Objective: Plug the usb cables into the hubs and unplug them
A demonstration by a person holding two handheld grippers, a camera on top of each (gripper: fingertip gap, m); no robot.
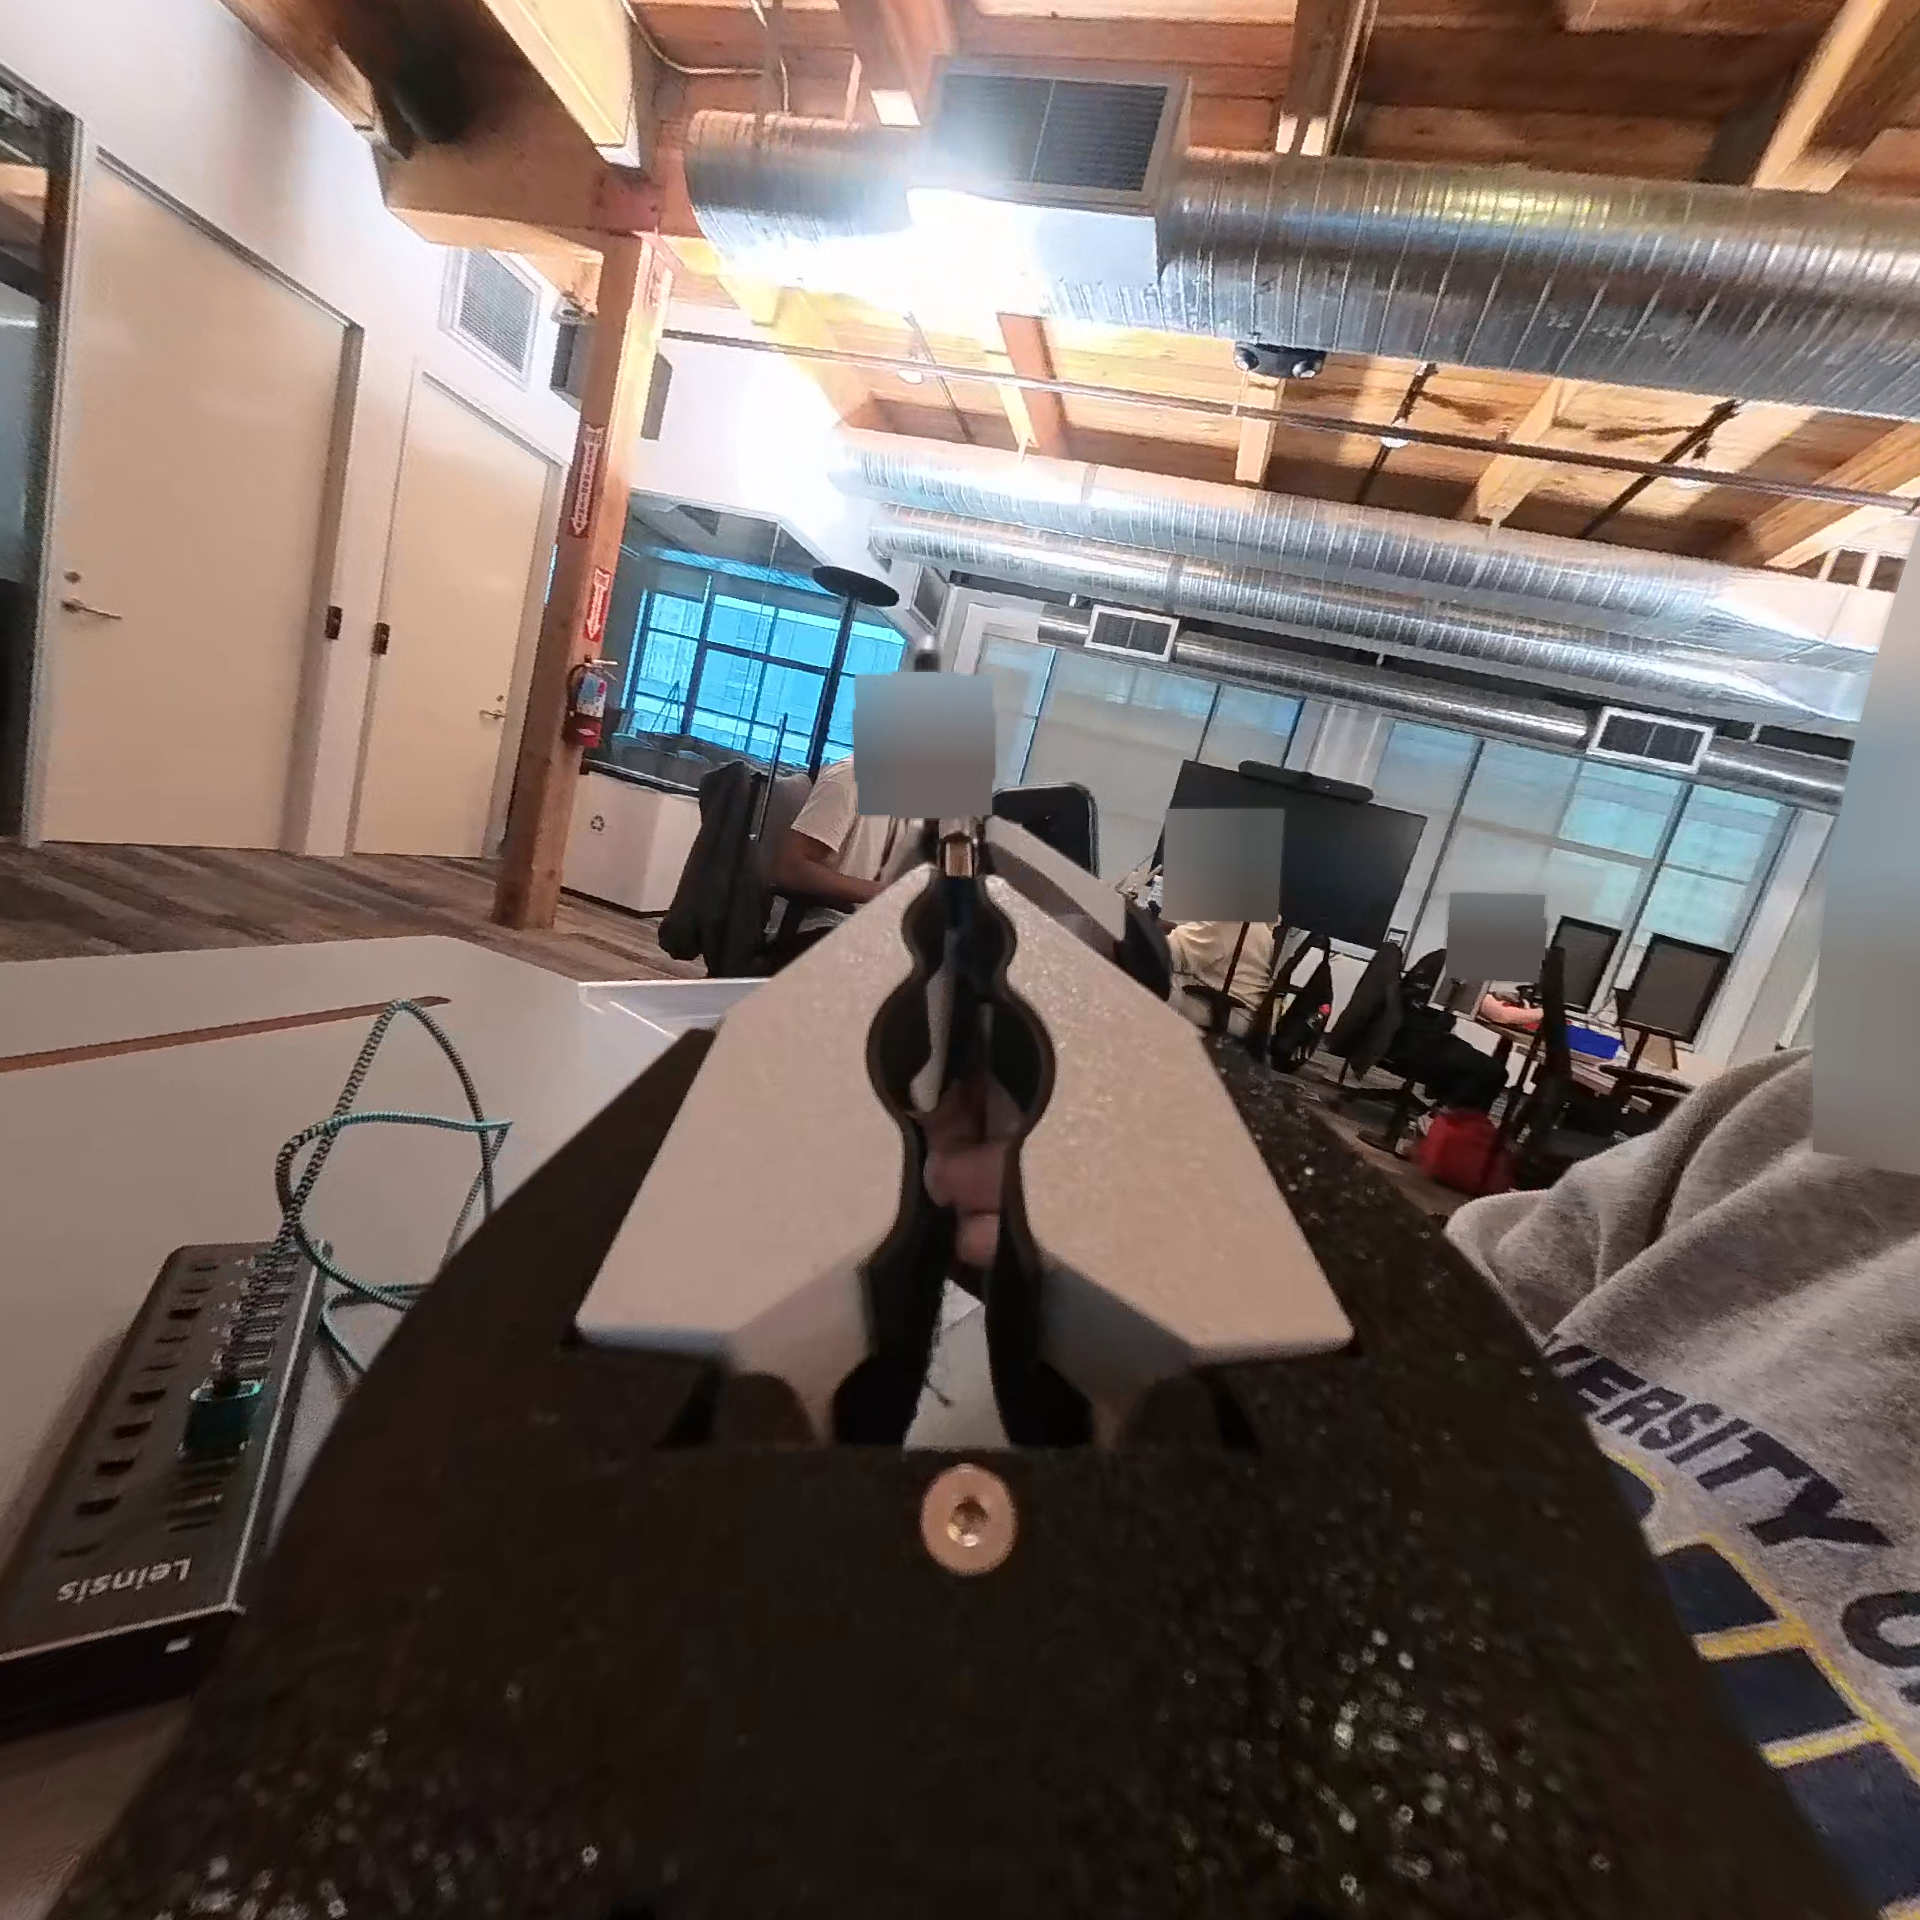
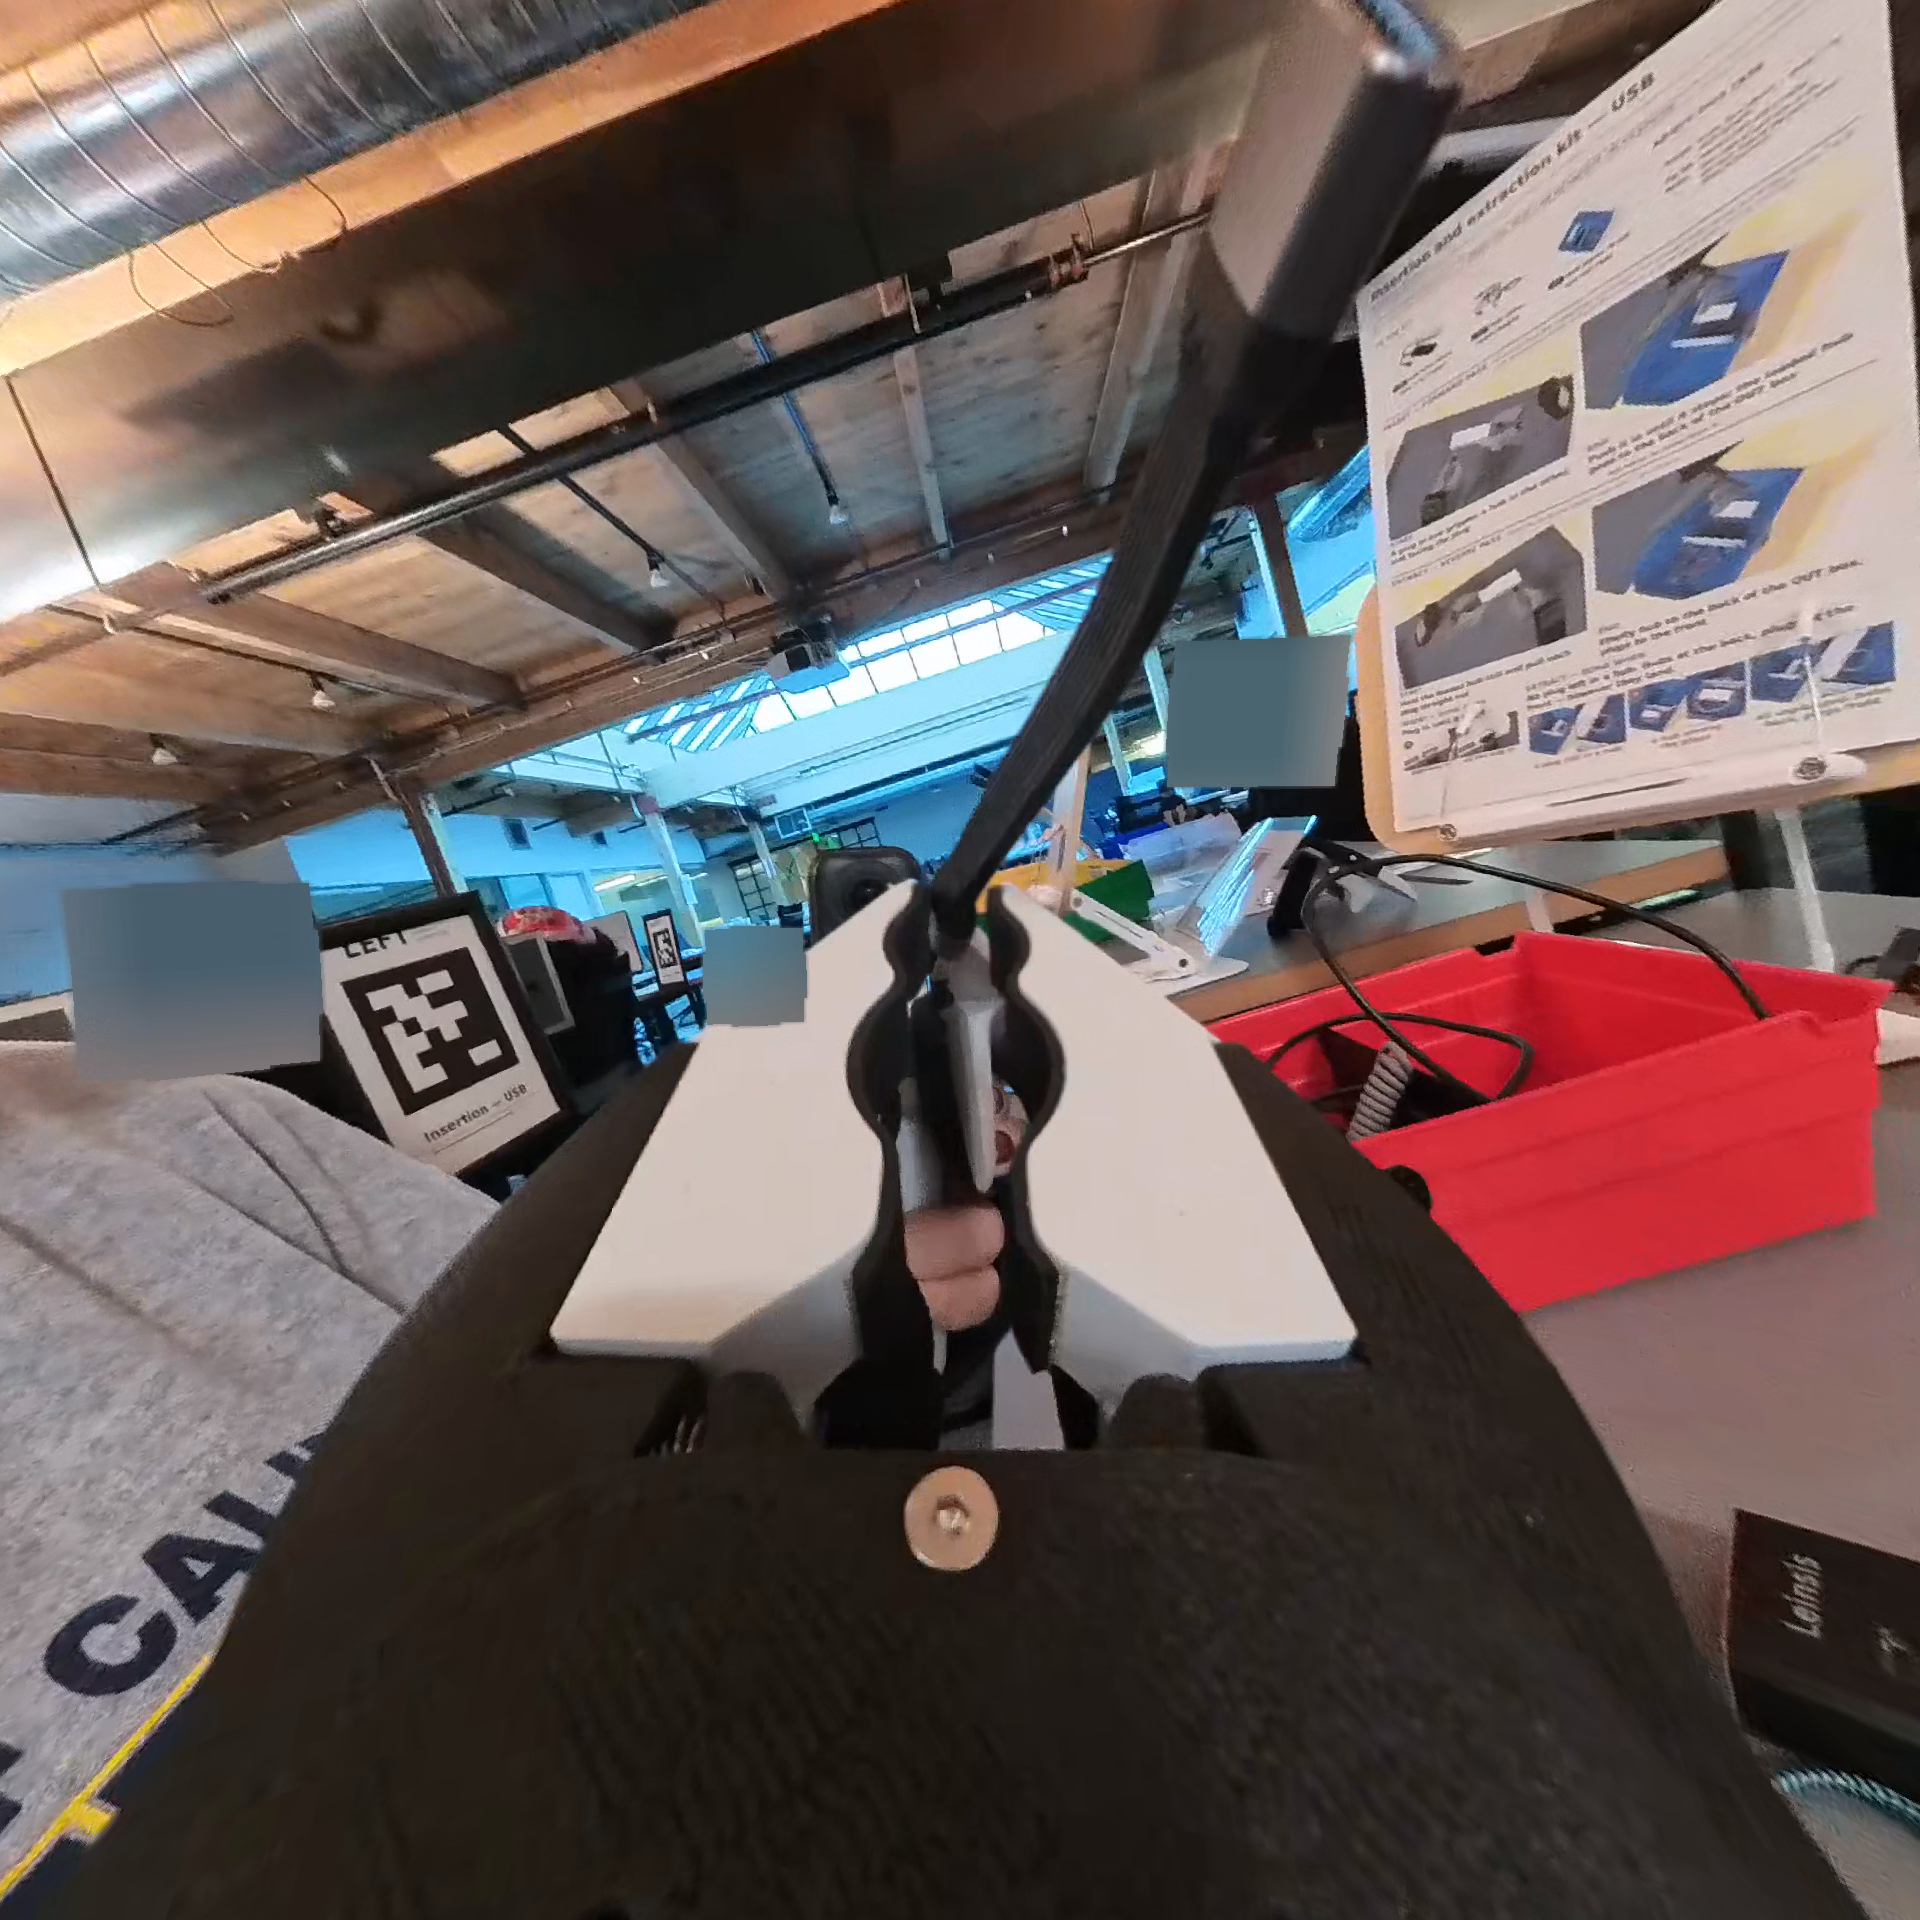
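Observation:
In the left wrist view my left gripper (image 1: 956,896) is shut on a USB plug (image 1: 957,854), whose metal tip sticks out past the fingertips, raised above the table. A black multi-port hub (image 1: 156,1455) lies low on the left with a teal plug (image 1: 220,1403) in it and a braided teal cable (image 1: 395,1122) looping off. In the right wrist view my right gripper (image 2: 951,920) is shut on the end of a long slim black-and-grey hub (image 2: 1195,468) that slants up to the right. The black hub's corner (image 2: 1808,1662) shows at lower right.
A red bin (image 2: 1621,1164) with black cables stands at right. An instruction sheet on a stand (image 2: 1631,416) is behind it. A framed marker card (image 2: 436,1029) stands at left. The person's grey sweatshirt (image 1: 1714,1299) is close. The white table (image 1: 208,1039) extends left. Only a small space, under 4 cm, lies between the two pairs of fingers.

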